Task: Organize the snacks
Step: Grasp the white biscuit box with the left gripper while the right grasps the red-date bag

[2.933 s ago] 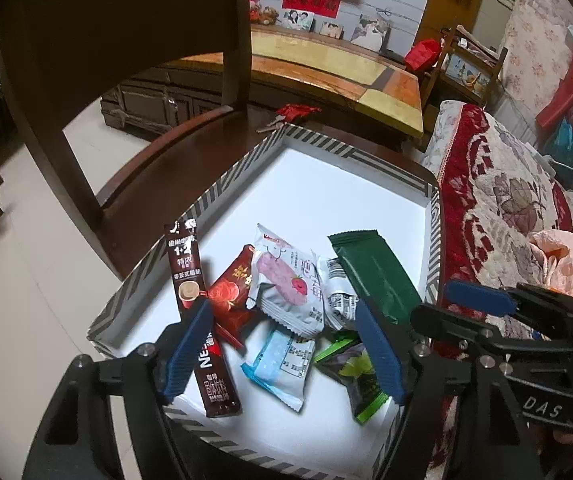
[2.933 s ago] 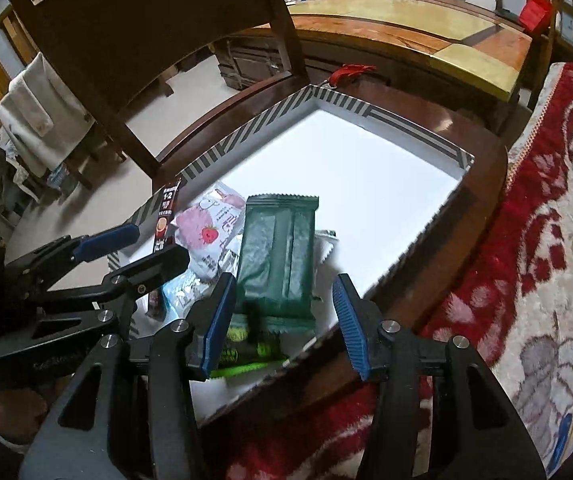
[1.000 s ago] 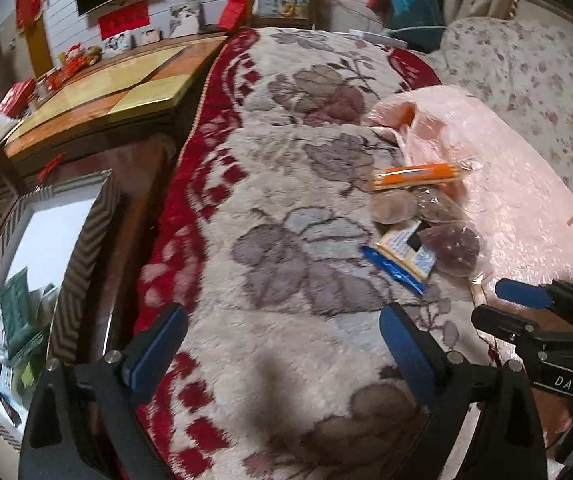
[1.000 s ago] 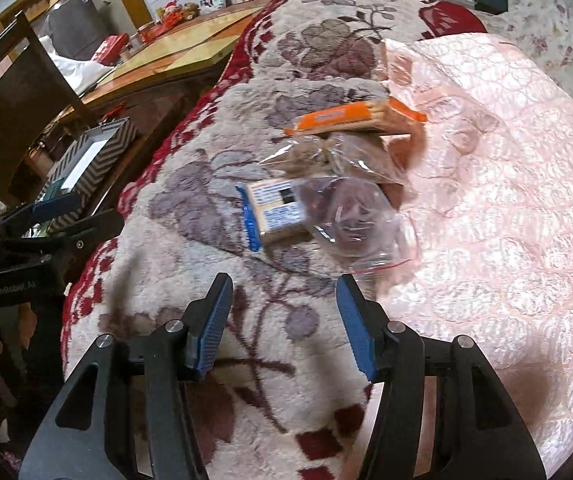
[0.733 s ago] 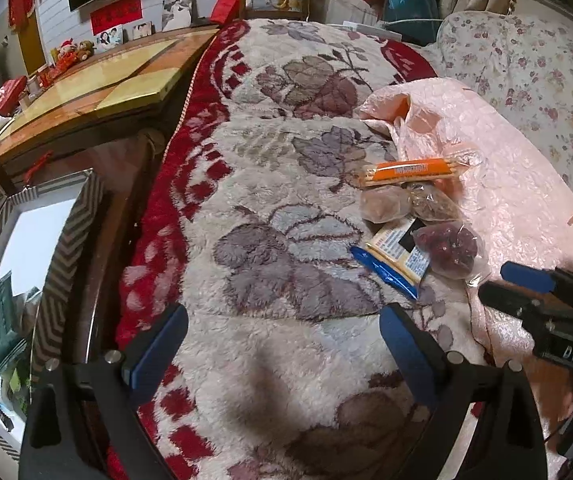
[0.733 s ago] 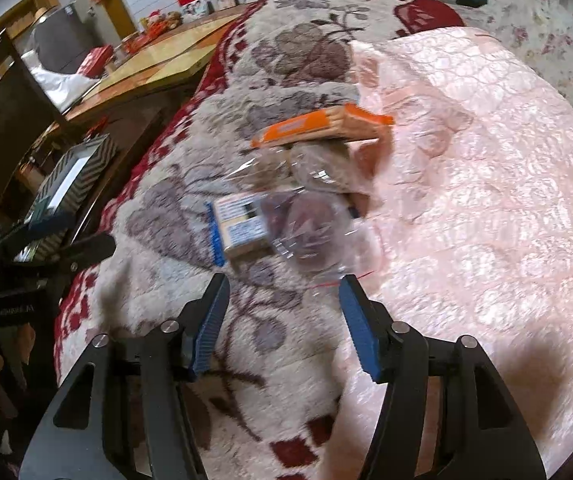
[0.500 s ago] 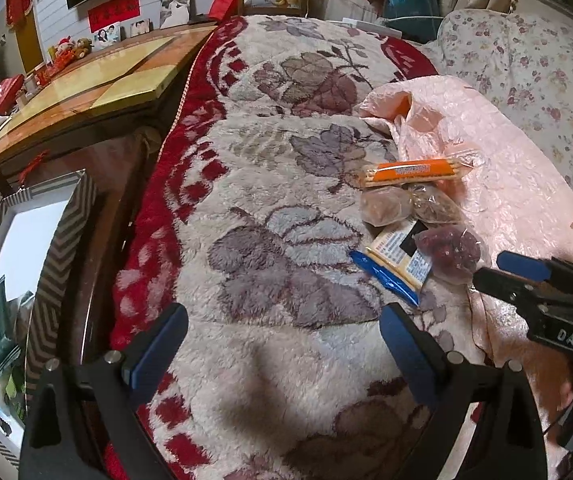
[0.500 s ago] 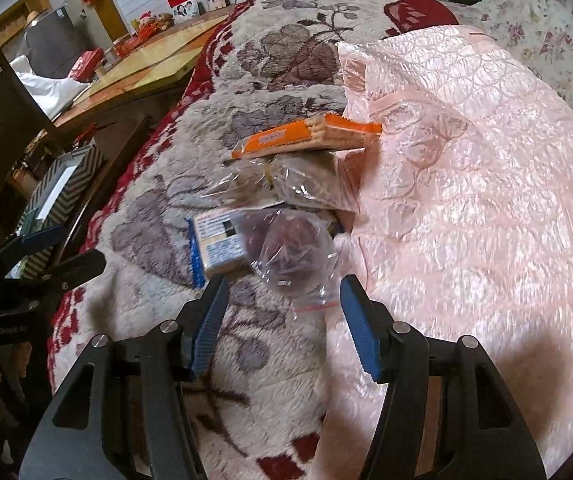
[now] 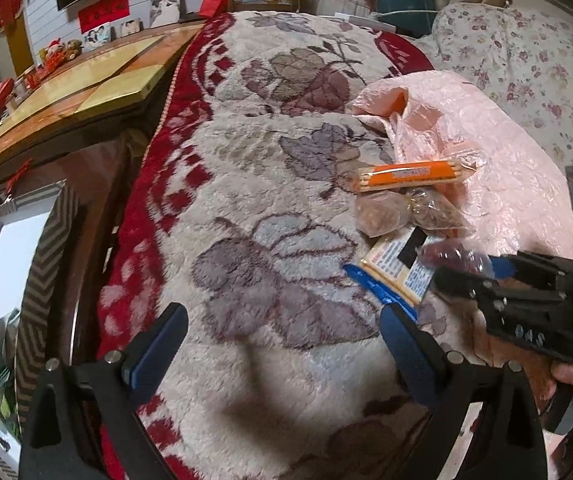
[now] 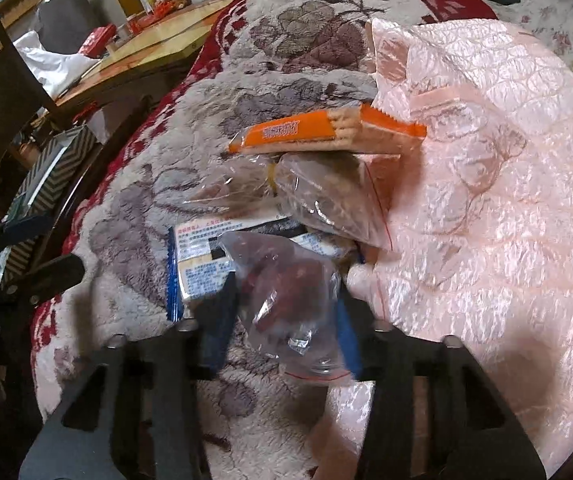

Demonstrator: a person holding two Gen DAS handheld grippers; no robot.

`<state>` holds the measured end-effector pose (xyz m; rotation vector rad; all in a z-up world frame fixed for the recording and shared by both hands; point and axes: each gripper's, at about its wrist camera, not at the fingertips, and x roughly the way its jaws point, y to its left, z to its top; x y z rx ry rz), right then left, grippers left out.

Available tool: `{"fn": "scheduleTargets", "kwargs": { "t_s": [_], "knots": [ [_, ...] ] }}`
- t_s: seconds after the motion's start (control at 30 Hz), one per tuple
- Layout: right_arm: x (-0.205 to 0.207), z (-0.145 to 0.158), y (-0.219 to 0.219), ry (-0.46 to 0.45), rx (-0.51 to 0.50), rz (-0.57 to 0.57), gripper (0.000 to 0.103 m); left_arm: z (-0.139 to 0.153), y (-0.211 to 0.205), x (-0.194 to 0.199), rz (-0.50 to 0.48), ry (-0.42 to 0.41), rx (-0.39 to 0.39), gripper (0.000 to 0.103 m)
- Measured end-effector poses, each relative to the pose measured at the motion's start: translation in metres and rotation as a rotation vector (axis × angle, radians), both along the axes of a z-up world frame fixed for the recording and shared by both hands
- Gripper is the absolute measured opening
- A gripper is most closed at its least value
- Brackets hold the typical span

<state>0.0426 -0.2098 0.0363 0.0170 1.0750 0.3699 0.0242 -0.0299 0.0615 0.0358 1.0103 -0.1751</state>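
From the left wrist, the left gripper (image 9: pixel 282 344) gapes wide over bare blanket (image 9: pixel 246 216); the snack pile lies off to its right, where the right gripper (image 9: pixel 462 268) reaches the clear bag (image 9: pixel 452 256).

From the right wrist, that bag (image 10: pixel 286 280) sits between the spread fingers of the right gripper (image 10: pixel 286 312), not yet pinched, just below the orange pack (image 10: pixel 326 132). The right is nearer.

In the right wrist view the right gripper (image 10: pixel 282 312) is motion-blurred at lower centre, its fingers hard to separate from the clear bag of dark snacks (image 10: pixel 286 292) between them. That bag covers part of the blue-edged packet (image 10: pixel 198 264). The striped box (image 9: pixel 42 264) is cut off at the left edge.
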Motion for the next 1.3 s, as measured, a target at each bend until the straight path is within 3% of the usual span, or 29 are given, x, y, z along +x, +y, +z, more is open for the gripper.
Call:
{"fn": "scheduleTargets", "kwargs": {
  "t_s": [0.17,0.43,0.83,0.97,1.1,1.3],
  "knots": [
    [-0.019,0.010,-0.008,-0.032,0.015,-0.001,0.038,-0.002,-0.019,0.008,-0.098,-0.007,-0.005,0.098],
    [-0.025,0.021,-0.046,-0.048,0.129,-0.126,0.038,-0.014,-0.060,0.025,-0.274,0.031,-0.005,0.098],
    [-0.023,0.016,-0.061,-0.040,0.180,-0.174,0.038,-0.045,-0.096,0.057,-0.327,0.113,-0.048,0.097],
    [-0.024,0.015,-0.063,-0.038,0.187,-0.176,0.038,-0.052,-0.106,0.059,-0.336,0.100,0.005,0.081],
    [-0.024,0.015,-0.064,-0.037,0.185,-0.175,0.038,-0.050,-0.098,0.062,-0.326,0.100,-0.045,0.075],
    [-0.022,0.015,-0.063,-0.036,0.184,-0.170,0.038,-0.042,-0.091,0.045,-0.343,0.098,-0.046,0.060]
  ]
}}
